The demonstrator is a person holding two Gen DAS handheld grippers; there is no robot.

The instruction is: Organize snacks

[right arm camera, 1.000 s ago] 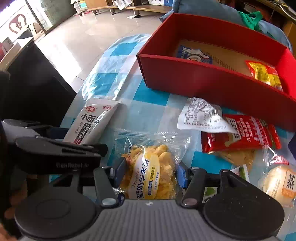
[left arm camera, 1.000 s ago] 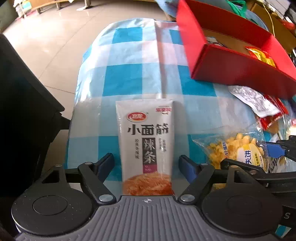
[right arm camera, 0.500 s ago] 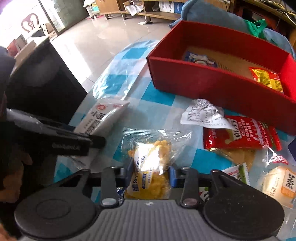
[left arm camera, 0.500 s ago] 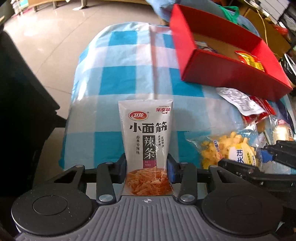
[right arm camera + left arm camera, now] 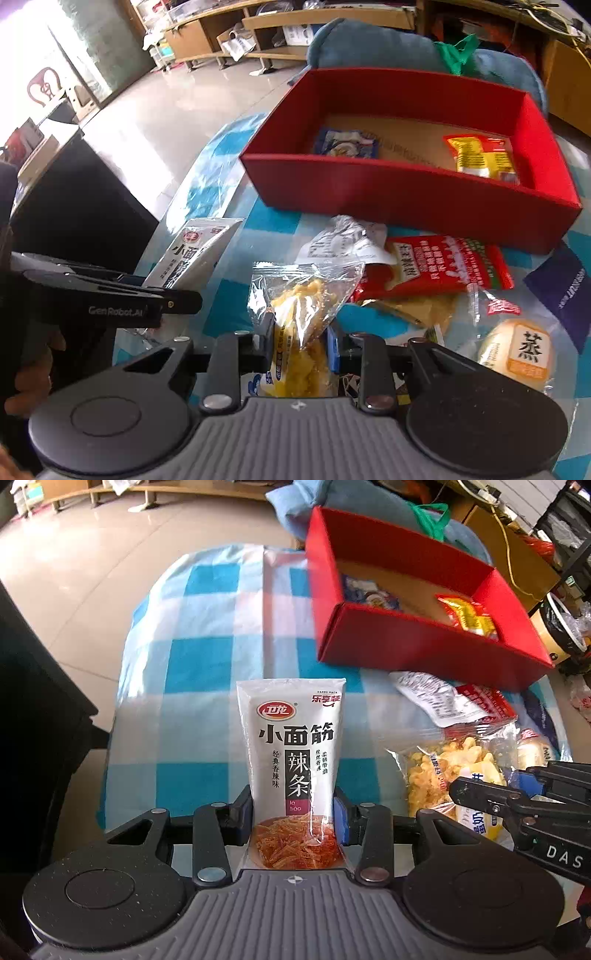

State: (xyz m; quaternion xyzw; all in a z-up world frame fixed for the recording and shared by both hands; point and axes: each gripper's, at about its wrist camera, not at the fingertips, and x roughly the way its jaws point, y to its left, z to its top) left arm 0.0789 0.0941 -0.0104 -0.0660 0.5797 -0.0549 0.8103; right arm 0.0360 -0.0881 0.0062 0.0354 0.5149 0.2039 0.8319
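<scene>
My left gripper (image 5: 293,818) is shut on a white spicy-strip packet (image 5: 293,753) and holds it upright above the blue checked cloth. My right gripper (image 5: 299,345) is shut on a clear bag of yellow egg biscuits (image 5: 301,325), lifted off the table. That bag also shows in the left wrist view (image 5: 439,771). A red box (image 5: 406,192) stands at the back and holds a blue packet (image 5: 345,142) and a yellow packet (image 5: 480,157). The box also shows in the left wrist view (image 5: 417,642).
Loose snacks lie in front of the box: a silver packet (image 5: 343,243), a red packet (image 5: 443,262), a bun in clear wrap (image 5: 517,354). A dark blue item (image 5: 561,291) lies at right. A black cabinet (image 5: 74,206) stands left of the table.
Both grippers closed on their packets and lifted them. The white packet now stands upright in my left gripper; the biscuit bag is squeezed in my right. Both views rose towards the red box.
</scene>
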